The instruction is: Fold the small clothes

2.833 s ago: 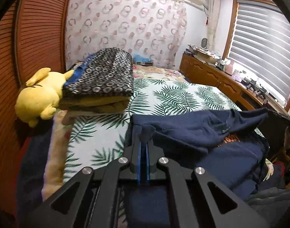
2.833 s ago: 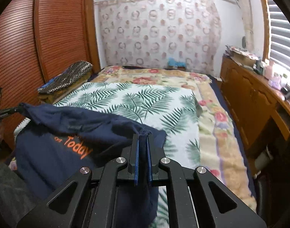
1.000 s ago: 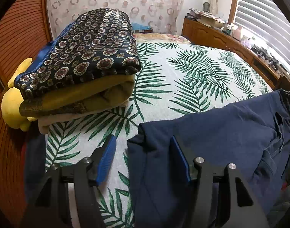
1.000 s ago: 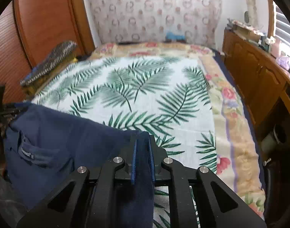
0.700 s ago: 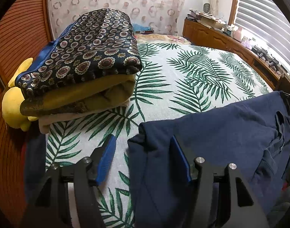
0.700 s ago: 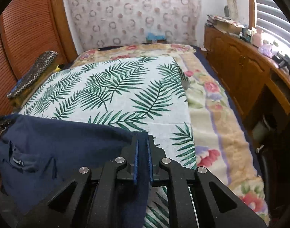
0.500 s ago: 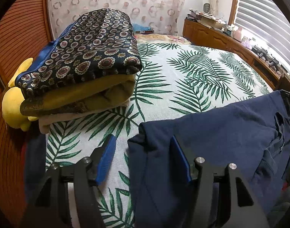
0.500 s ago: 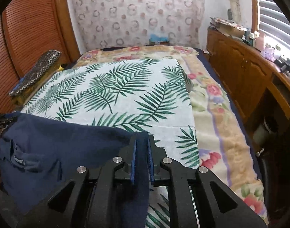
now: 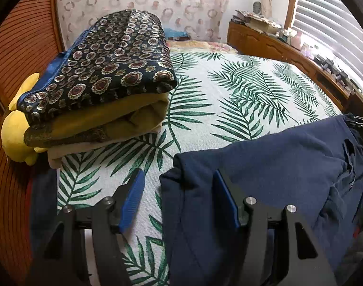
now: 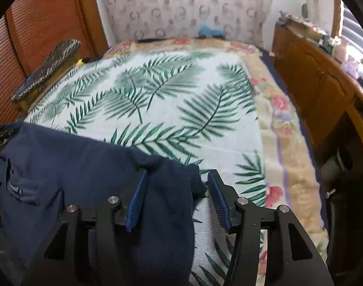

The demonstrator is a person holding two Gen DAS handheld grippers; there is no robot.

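— While both claws hang low over the bed (image 9: 241, 90), what is the state of the left claw (image 9: 179, 190)?

— Spread. Its blue pads (image 9: 133, 195) stand apart, and a corner of the navy shirt (image 9: 288, 166) lies between them. The right-hand pad sits against the cloth; the other is clear of it, over the leaf-print sheet (image 9: 205, 109).

— And the right claw (image 10: 176, 188)?

— Its jaws are opening. The other corner of the shirt (image 10: 74, 162) lies bunched between the pads (image 10: 138, 195), slack, with a gap on the right side. Neither pad presses it.

— Where does the shirt lie?

— Flat across the near end of the bed (image 10: 276, 143), on the leaf-print sheet (image 10: 169, 100), spread from one claw to the other. A small label shows near its far edge in both views. Its lower part runs out of view beneath the claws.

— Anything else on the bed?

— A stack of folded clothes (image 9: 98, 90) at the left side, near the wooden slatted door (image 9: 19, 59): dark patterned fabric on top, mustard under it, a pale layer at the bottom. A yellow plush toy (image 9: 14, 138) touches the stack's left end. The stack is well apart from the shirt.
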